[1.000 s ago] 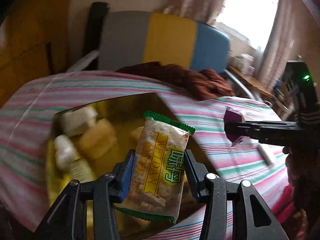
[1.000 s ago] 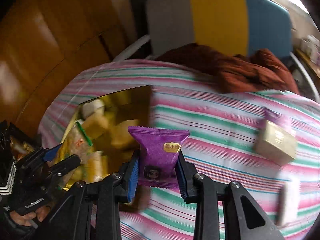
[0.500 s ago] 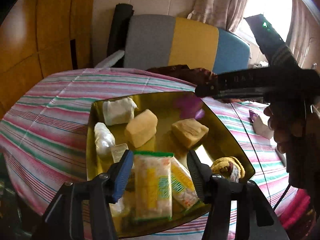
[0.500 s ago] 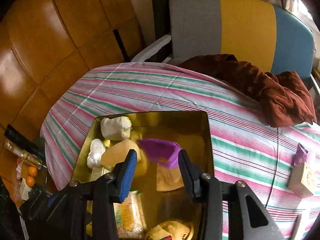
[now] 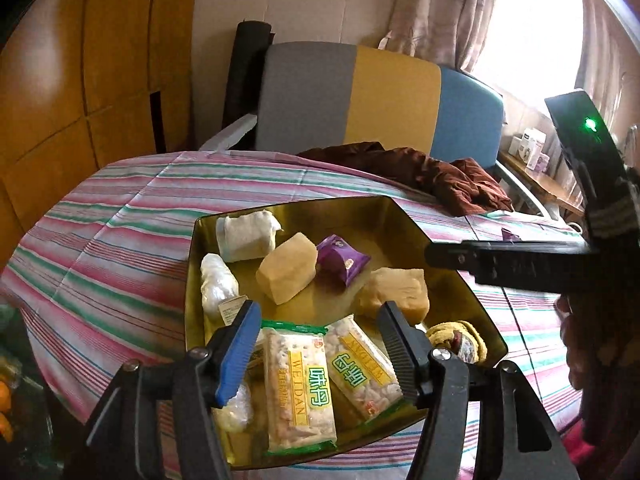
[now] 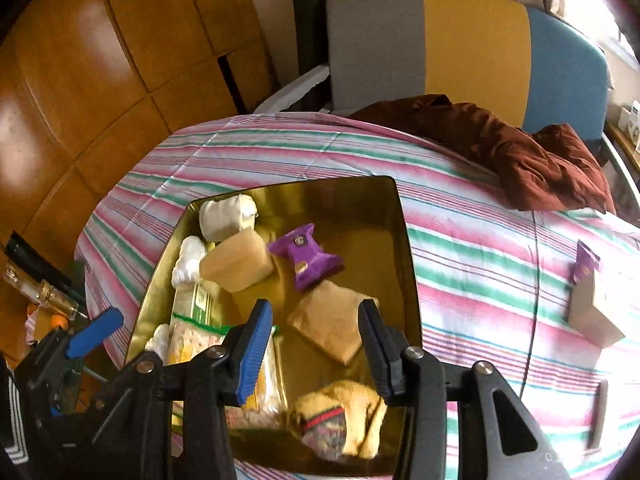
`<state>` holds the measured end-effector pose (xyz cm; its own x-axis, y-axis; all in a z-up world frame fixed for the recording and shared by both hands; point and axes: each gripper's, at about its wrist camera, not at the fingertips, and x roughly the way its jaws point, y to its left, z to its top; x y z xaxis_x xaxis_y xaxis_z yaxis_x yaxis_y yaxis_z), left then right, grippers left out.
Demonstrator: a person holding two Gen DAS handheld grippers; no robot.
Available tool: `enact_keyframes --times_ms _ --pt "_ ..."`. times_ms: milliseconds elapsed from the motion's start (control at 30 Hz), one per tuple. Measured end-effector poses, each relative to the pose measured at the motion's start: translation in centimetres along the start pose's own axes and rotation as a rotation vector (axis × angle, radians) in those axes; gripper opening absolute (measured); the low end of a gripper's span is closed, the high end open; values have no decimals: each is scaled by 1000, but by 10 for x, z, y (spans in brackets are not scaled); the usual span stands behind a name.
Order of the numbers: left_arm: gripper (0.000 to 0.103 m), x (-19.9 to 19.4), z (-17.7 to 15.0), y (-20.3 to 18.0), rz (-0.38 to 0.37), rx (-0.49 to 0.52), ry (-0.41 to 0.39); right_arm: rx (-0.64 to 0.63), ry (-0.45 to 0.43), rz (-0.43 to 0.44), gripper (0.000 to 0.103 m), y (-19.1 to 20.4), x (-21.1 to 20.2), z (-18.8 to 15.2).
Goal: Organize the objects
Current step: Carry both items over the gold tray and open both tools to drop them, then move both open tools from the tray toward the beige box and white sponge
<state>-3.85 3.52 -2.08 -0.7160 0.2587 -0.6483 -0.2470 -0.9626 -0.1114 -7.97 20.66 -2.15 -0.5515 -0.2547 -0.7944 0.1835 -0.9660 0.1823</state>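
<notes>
A gold tray (image 5: 404,216) (image 6: 404,240) sits on the striped tablecloth and holds several wrapped snacks. A purple packet (image 5: 342,260) (image 6: 306,256) lies in its middle among tan blocks (image 5: 286,268) and a white bundle (image 5: 246,234). Two yellow-green WEIDAN packets (image 5: 298,384) lie at its near edge. My left gripper (image 5: 320,344) is open and empty above those packets. My right gripper (image 6: 316,340) is open and empty above the tray's near half; it shows from the side in the left wrist view (image 5: 520,264).
A tan box (image 6: 596,308) with a purple packet (image 6: 585,266) behind it lies on the cloth to the tray's right. A dark red garment (image 6: 500,148) lies at the table's far edge before a grey, yellow and blue chair (image 6: 460,40). Wooden panels stand at left.
My left gripper opened and left the WEIDAN packet in the tray. My right gripper carried the purple packet over the tray, opened and dropped it there. Both have drawn back.
</notes>
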Motion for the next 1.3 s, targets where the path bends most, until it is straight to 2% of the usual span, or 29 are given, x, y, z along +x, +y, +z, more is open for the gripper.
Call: enact_keyframes --times_ms 267,600,1000,1300 --pt "68 -9 1 -10 14 20 -15 8 -36 -30 47 0 -15 -19" --pt "75 -13 -3 -21 13 35 -9 -35 -85 -130 48 0 -29 -38" --pt "76 -14 -7 -33 16 69 -1 1 -99 -139 49 -10 -34 -50" --pt "79 -15 -6 -46 6 112 -6 52 -105 -159 49 -34 -40 -55"
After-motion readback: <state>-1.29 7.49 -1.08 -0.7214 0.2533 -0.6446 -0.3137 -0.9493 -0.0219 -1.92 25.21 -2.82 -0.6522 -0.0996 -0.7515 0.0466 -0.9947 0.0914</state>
